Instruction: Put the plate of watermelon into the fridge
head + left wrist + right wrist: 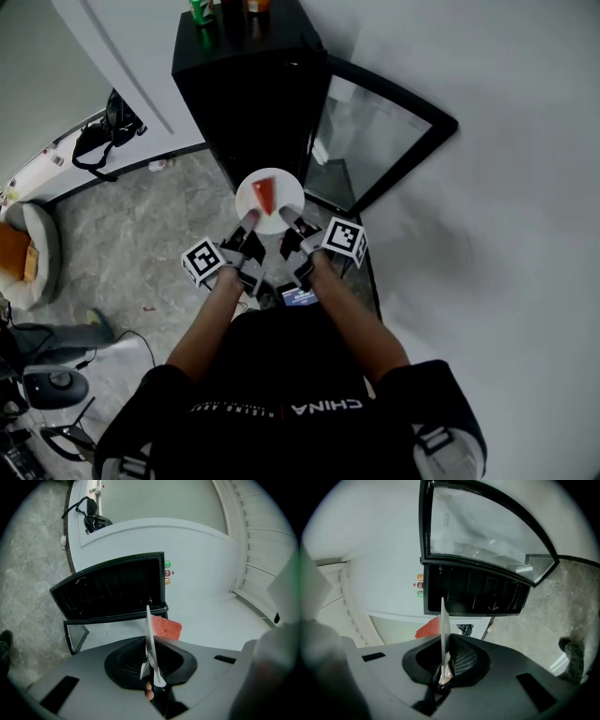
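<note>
Holding plate (pixel 255 208) in the air with both grippers, just in front of the fridge (pixel 248 94), not inside. Gripping near-left rim with left gripper (pixel 247 223), near-right rim with right gripper (pixel 292 221). Jaws of each closed tight on the rim, with the plate edge-on between the pads in both gripper views. Carrying it face up, one red watermelon (pixel 265 195) wedge on top. Wedge's long axis running fridge-to-person: broad end toward fridge, tip pointing back at the person. Facing open fridge with dark interior, glass door (pixel 375 141) swung out to the right. Bottles (pixel 202 11) on fridge top. Standing on grey stone floor (pixel 141 234).
</note>
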A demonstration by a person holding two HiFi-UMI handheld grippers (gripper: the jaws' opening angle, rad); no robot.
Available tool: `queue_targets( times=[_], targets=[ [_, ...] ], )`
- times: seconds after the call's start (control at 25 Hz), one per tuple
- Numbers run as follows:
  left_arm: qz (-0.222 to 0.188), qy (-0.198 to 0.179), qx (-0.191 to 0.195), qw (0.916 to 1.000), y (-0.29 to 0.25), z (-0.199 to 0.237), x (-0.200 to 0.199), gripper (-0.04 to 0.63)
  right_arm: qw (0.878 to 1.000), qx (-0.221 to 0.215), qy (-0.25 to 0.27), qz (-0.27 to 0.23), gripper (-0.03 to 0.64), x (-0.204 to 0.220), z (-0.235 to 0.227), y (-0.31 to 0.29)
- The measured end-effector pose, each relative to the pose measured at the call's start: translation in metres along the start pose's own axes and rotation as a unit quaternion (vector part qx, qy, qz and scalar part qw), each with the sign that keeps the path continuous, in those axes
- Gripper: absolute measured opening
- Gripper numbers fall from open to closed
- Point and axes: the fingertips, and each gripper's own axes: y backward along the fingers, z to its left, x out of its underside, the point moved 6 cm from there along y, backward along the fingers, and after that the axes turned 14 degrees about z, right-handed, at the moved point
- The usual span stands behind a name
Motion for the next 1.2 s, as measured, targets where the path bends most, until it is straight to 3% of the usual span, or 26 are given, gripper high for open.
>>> queue_targets(
  times=[0.36,0.68,1.2],
  targets=[
    [0.024,0.005,0.015,0.9996,0.005,0.009,-0.033,0.041,1.0,0.0,-0.003,-0.025,0.027,0.0,0.002,-0.03],
    [0.013,0.008,-0.005,0.9999,-0.006,0.024,-0.056,0.041,1.0,0.003,-0.014,-0.003,0.028,-0.023,-0.007,-0.054],
    [-0.037,0.006,-0.026,0.999,-0.079,0.015,-0.118,0.043,0.998,0.003,-0.014,0.055,0.028,-0.125,0.014,-0.091]
  ],
)
